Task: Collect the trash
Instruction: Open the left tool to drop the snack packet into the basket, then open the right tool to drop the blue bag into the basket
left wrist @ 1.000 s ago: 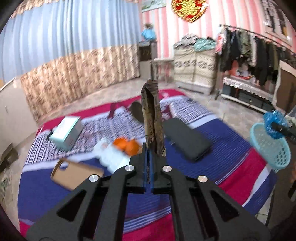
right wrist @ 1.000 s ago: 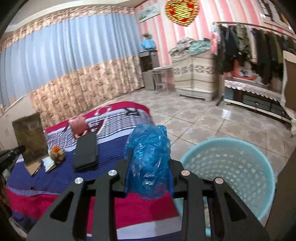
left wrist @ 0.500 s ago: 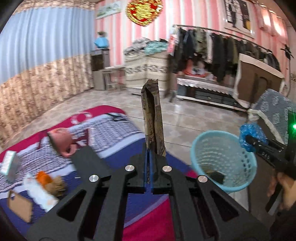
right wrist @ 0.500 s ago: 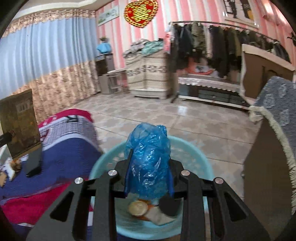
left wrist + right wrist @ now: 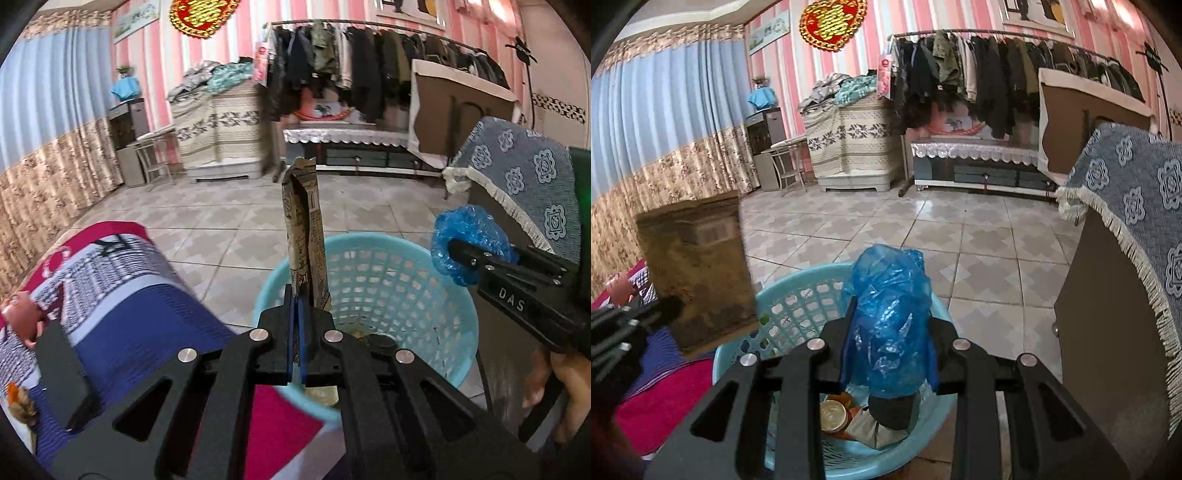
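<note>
a flat brown paper packet (image 5: pixel 304 236) is clamped upright between the closed fingers of the left gripper (image 5: pixel 295 332) and is held above the near rim of a light blue mesh basket (image 5: pixel 424 280). in the right wrist view the same packet (image 5: pixel 696 266) is seen broadside at the left, just beside the basket (image 5: pixel 798 306). a crumpled blue plastic bag (image 5: pixel 890 325) is gripped between the fingers of the right gripper (image 5: pixel 890 354), which are pressed against its sides, and is held over the basket opening. in the left wrist view the right gripper (image 5: pixel 465 254) is seen at the right with the bag (image 5: pixel 469 247) at its tip, above the far right rim. a round gold lid (image 5: pixel 833 415), a dark object (image 5: pixel 892 411) and wrappers lie at the basket bottom. a striped red, blue and white blanket (image 5: pixel 147 306) lies to the left of the basket, with a black flat case (image 5: pixel 62 373) on it.
</note>
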`<state>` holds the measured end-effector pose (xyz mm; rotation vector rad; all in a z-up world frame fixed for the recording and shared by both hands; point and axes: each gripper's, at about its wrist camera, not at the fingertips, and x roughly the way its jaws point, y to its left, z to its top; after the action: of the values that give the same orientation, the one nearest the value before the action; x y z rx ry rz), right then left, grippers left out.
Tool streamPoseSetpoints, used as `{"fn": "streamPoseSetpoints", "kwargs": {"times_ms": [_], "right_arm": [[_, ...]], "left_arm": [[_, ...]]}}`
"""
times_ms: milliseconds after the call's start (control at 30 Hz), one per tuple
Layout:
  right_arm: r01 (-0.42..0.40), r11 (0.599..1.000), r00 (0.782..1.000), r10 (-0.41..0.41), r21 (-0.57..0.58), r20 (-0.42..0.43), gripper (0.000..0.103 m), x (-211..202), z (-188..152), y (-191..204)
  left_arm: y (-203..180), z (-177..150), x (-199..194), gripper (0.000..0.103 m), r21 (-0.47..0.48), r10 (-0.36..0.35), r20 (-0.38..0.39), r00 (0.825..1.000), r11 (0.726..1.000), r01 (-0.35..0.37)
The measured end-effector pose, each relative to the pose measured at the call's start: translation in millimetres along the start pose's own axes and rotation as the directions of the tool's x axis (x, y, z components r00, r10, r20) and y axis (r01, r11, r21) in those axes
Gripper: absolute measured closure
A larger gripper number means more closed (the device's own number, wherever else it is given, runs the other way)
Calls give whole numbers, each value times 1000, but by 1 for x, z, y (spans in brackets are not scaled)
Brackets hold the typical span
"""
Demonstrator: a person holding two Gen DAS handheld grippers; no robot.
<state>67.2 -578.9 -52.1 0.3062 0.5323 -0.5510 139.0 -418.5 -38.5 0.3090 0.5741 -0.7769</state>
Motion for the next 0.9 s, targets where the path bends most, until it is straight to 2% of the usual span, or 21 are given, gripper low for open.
{"fn": "streamPoseSetpoints", "kwargs": {"times_ms": [100, 167, 200, 233, 367, 433, 600, 767, 833, 867, 900], "right_arm": [[3, 1000, 1000, -3, 18, -8, 73, 2, -1, -6], [2, 1000, 1000, -2, 27, -11, 73, 4, -1, -7], [2, 1000, 1000, -2, 28, -14, 73, 5, -1, -7], [2, 1000, 1000, -1, 28, -16, 73, 5, -2, -6], [-8, 1000, 1000, 9, 11, -28, 73, 10, -2, 0], [-15, 1000, 999, 15, 2, -34, 73, 12, -3, 5], [-35, 999, 998, 35, -9, -47, 73, 17, -6, 15], [-44, 998, 997, 42, -35, -60, 71, 25, -8, 30], [-40, 998, 998, 37, -47, -57, 56, 25, -8, 36], [-35, 998, 998, 33, -50, -48, 38, 23, -7, 38], [-25, 999, 999, 24, -48, -22, 30, 18, -6, 39]], "left_arm": [[-6, 1, 14, 97, 11, 1, -16, 1000, 1000, -1], [-7, -2, 20, 79, 7, 19, -23, 1000, 1000, -19], [-5, -4, 20, 65, 1, 27, -20, 999, 1000, -27], [-4, -4, 20, 55, -2, 36, -16, 999, 999, -36], [7, -3, 13, 38, -17, 140, 19, 990, 990, -140], [16, -3, 7, 23, -46, 180, 37, 983, 983, -178], [42, -7, -11, 13, -100, 288, 80, 954, 955, -279], [64, -11, -19, 9, -167, 334, 82, 939, 933, -318], [72, -14, -20, 9, -194, 337, 74, 939, 928, -317], [76, -15, -19, 9, -202, 336, 69, 939, 927, -317], [78, -16, -19, 9, -206, 338, 65, 939, 925, -318]]}}
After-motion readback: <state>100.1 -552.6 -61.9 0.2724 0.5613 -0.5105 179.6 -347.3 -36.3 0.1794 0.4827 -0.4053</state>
